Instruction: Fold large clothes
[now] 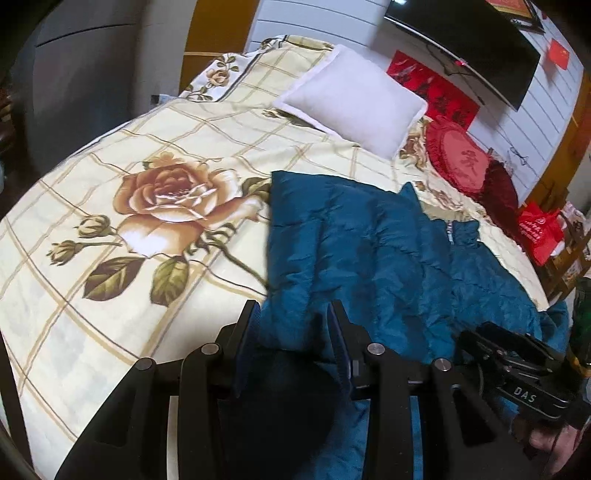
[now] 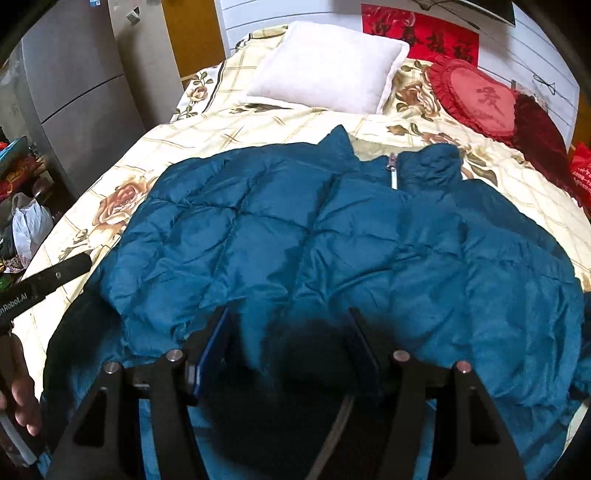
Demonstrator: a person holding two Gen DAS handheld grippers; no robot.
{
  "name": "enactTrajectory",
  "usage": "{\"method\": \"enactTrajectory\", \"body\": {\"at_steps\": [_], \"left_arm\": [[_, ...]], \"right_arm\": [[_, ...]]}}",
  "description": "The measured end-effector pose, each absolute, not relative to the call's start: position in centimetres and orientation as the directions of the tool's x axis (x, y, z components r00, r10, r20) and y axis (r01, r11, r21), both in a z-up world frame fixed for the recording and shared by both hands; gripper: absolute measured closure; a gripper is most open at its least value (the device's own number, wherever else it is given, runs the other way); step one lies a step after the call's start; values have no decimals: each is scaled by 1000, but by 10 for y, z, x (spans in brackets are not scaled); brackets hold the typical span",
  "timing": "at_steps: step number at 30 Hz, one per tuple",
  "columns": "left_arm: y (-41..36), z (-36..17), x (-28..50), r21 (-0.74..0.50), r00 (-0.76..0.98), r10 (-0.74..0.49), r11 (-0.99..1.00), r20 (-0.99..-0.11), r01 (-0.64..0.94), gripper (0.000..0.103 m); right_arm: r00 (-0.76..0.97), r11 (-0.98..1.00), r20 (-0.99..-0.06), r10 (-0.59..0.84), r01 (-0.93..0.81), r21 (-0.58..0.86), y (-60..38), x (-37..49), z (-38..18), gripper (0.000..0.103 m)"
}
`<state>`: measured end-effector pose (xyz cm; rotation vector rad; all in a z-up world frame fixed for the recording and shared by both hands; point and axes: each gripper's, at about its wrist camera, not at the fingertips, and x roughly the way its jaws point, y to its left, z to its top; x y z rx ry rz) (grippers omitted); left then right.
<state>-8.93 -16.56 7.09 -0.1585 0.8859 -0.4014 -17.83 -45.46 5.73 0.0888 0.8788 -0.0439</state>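
On the flowery bed sheet (image 1: 110, 295) lies my blue puffer jacket (image 2: 332, 240), front up, zip (image 2: 393, 181) near the collar. My left tongs (image 1: 293, 325) and right tongs (image 2: 291, 332) are both spread wide over its near edge, w/ nothing pinched. It looks puffy, soft & slippery, so I'd pinch the hem deep.

Floral-quilted bed (image 2: 258, 125), white pillow (image 2: 325, 62), red cushion (image 2: 476, 99), white panelled wall (image 1: 314, 18), grey fridge (image 2: 85, 81)
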Motion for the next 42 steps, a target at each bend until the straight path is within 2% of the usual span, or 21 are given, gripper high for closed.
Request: {"method": "enactTrajectory", "body": {"at_steps": [5, 11, 16, 18, 20, 25, 27, 30, 33, 35, 36, 37, 39, 42], "left_arm": [[-175, 67, -79, -305, 544, -417, 908, -728, 288, 34], [-180, 46, -54, -225, 519, -332, 939, -787, 260, 34], [-174, 31, -47, -258, 487, -363, 928, -794, 271, 28], [-173, 30, -47, -261, 481, -365, 926, -797, 271, 27], [-169, 30, -46, -283, 473, -380, 922, -795, 266, 27], [-159, 38, -45, -337, 474, -409, 912, -780, 234, 28], [-159, 40, -46, -340, 476, -410, 912, -778, 229, 28], [-161, 38, -46, -315, 480, -390, 920, -786, 232, 28], [-162, 35, -46, -312, 475, -389, 920, -789, 236, 27], [-162, 34, -45, -310, 476, -388, 921, -789, 237, 27], [-162, 34, -46, -310, 477, -389, 921, -789, 237, 27], [-161, 34, -46, -313, 476, -391, 920, -788, 237, 27], [-162, 34, -47, -320, 471, -397, 917, -788, 237, 27], [-165, 37, -50, -330, 471, -416, 908, -778, 258, 27]], "right_arm": [[666, 998, -746, 14, 37, 51, -439, -157, 71, 37], [666, 999, -746, 3, -36, -29, -403, -94, 73, 37], [571, 998, -820, -34, -18, -54, -401, -39, 36, 28], [579, 998, -815, -32, -22, -55, -400, -35, 33, 26], [579, 998, -815, -12, -39, -43, -401, -35, 38, 26], [661, 997, -748, 55, -2, 71, -435, -38, 69, 26], [666, 998, -745, 37, 7, 56, -442, -32, 74, 24], [617, 998, -785, 59, -57, 31, -437, -7, 65, 16], [576, 992, -817, 7, -104, -65, -423, 2, 45, 17], [603, 988, -798, 2, -123, -91, -418, -5, 43, 34], [613, 989, -790, 6, -123, -87, -418, -11, 44, 59], [620, 989, -784, 18, -127, -78, -418, -16, 45, 77], [654, 990, -755, 50, -132, -49, -420, -33, 53, 88], [687, 997, -725, 42, -79, -17, -433, -52, 53, 90]]}}
